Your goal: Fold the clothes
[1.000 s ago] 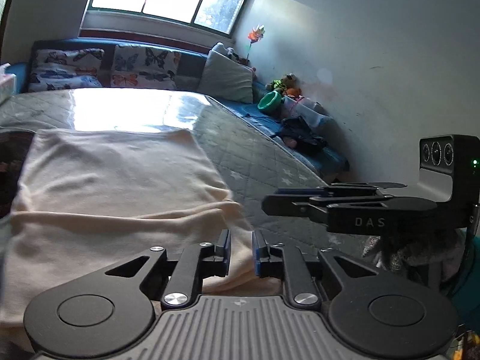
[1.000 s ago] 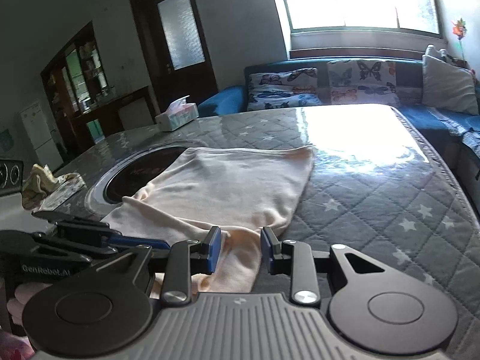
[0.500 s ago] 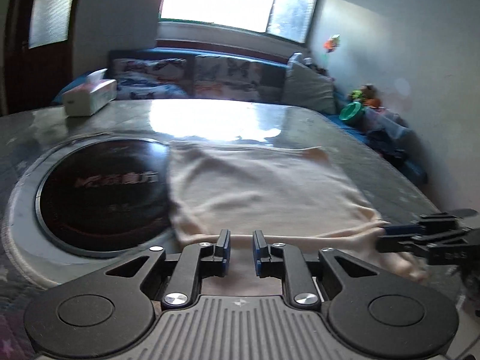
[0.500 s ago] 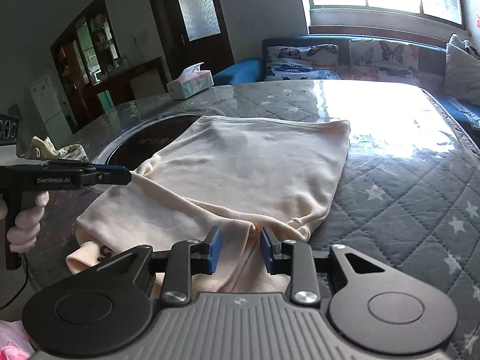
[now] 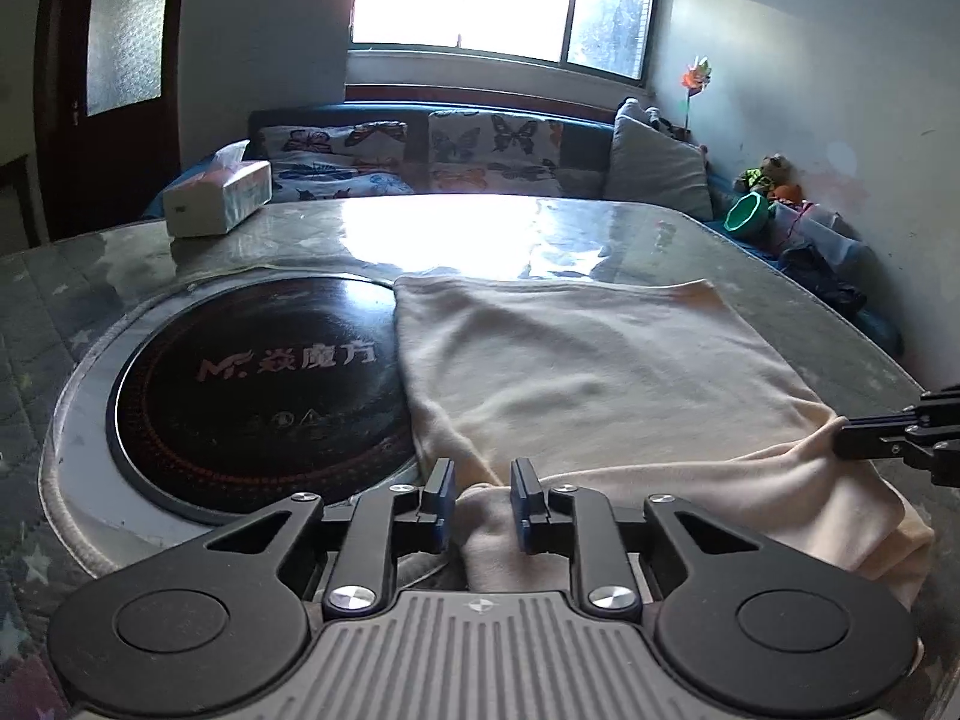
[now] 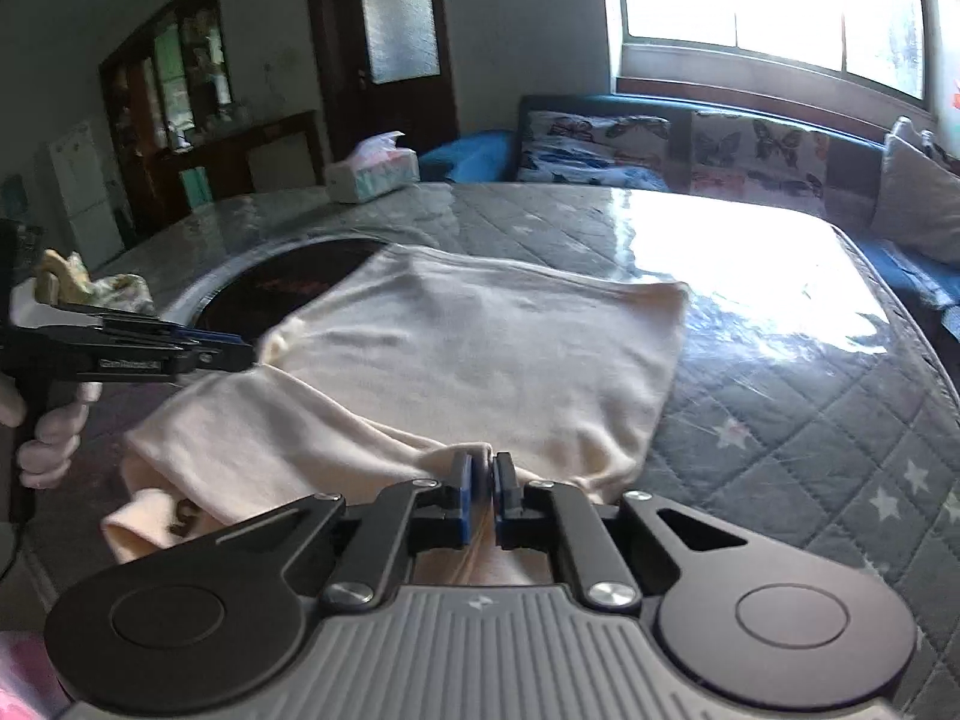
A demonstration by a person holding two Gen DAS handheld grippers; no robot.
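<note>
A cream-coloured garment [image 5: 588, 378] lies spread on the quilted table, its left edge over a round black hob. It also shows in the right wrist view [image 6: 480, 348]. My left gripper [image 5: 483, 504] is open, its fingers either side of a bunched fold at the garment's near edge. My right gripper [image 6: 483, 498] is shut on the garment's near right edge, with cloth pinched between the pads. It shows in the left wrist view [image 5: 840, 438], touching the cloth at the right. The left gripper shows in the right wrist view [image 6: 246, 354], at the garment's left corner.
The table [image 6: 810, 408] has a grey star-patterned quilted cover under glossy plastic. A round black induction hob [image 5: 252, 384] is set into it at the left. A tissue box [image 5: 219, 195] stands at the far left. A sofa with butterfly cushions [image 5: 480, 150] lies beyond.
My right gripper has closed on the garment's near edge. My left gripper has swung left and moved in, its open fingers now around a fold of cloth.
</note>
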